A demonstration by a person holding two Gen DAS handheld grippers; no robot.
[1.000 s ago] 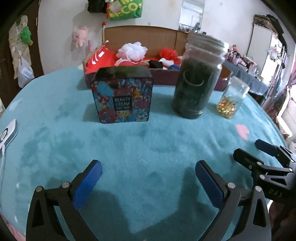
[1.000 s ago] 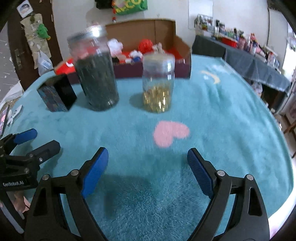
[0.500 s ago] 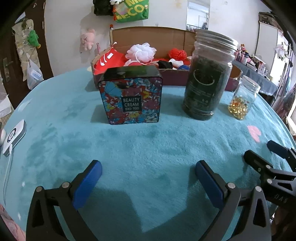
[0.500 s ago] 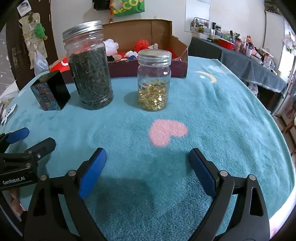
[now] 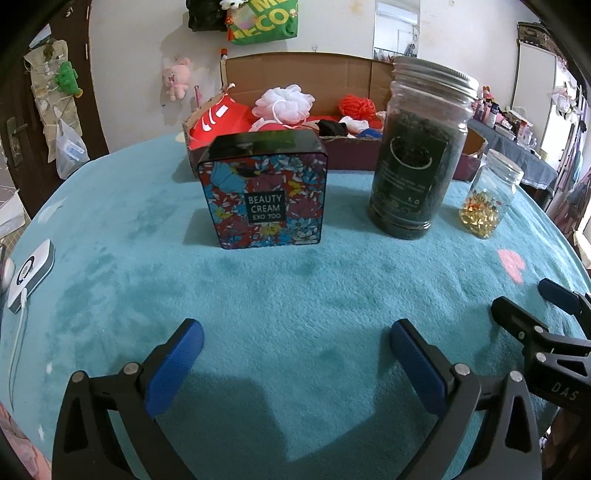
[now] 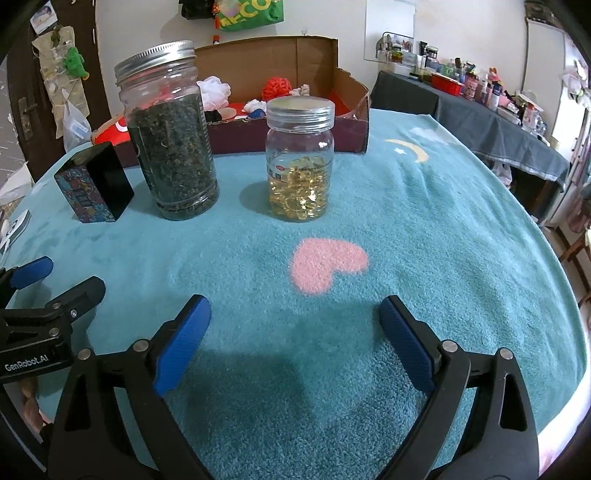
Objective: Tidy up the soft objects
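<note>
soft objects (image 5: 282,103) sit boxed, well beyond both empty claws.

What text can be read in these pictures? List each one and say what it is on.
"BEAUTY CREAM EXO TOO": floral tin.
"GenRobot.AI": left gripper body.
"DAS": right gripper body, cut off.
"ME.CO", partial: green bag on the wall.
Tall dark jar label: too blurred to read.

The tall jar (image 5: 417,162) stands before the cardboard box (image 5: 354,74), tin (image 5: 264,192) on its left, small jar (image 5: 487,201) on its right.
</note>
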